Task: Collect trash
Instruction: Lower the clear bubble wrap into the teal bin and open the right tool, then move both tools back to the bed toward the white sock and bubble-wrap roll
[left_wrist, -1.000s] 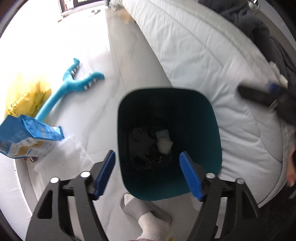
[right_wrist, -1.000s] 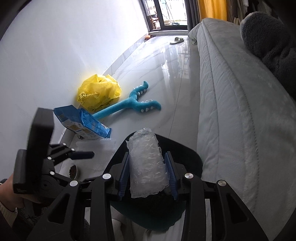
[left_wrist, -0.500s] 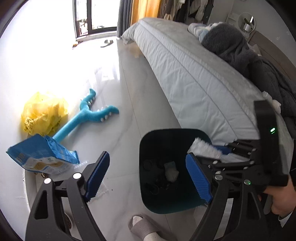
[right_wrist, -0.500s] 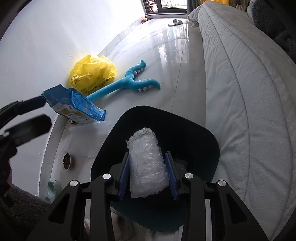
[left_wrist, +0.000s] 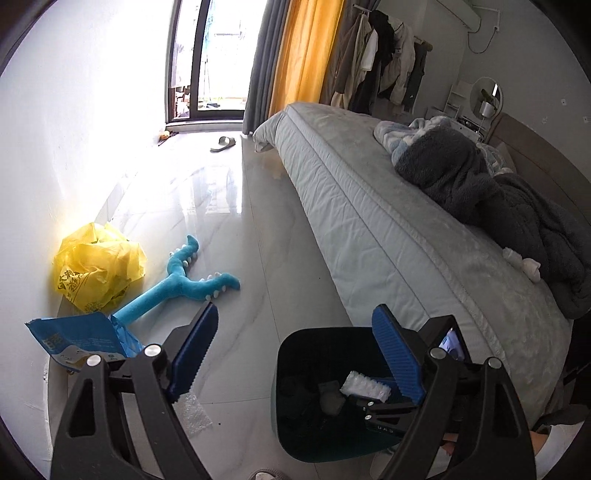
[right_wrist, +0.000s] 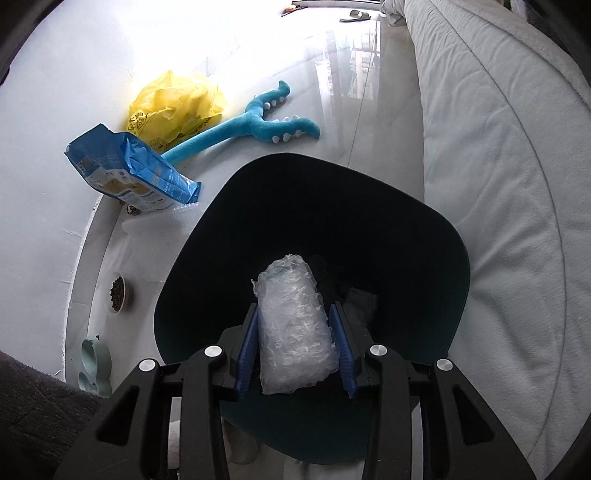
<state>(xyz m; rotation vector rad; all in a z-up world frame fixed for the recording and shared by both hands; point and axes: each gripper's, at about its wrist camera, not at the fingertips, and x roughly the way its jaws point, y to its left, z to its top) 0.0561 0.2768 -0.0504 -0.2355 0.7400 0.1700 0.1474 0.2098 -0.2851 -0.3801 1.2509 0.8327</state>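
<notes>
Bright bedroom with a glossy white marble tile floor (left_wrist: 255, 236) and plain white wall (left_wrist: 74, 110). Daylight pours through a dark-framed glass balcony door (left_wrist: 207, 62) beside orange curtains (left_wrist: 303, 55). A long bed with a pale grey quilted cover (left_wrist: 369, 206) runs along the right; coats on a rack (left_wrist: 384, 70) hang behind it.

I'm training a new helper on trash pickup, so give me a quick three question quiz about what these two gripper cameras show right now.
1. True or false: the right gripper is shut on the bubble wrap roll above the trash bin.
2. Which is the left gripper's state? A) open and holding nothing B) shut on the blue snack bag C) shut on the plush toy
3. Fill in: the yellow plastic bag lies on the floor against the ____.

Key: 1 true; 2 A; 3 wall.
</notes>
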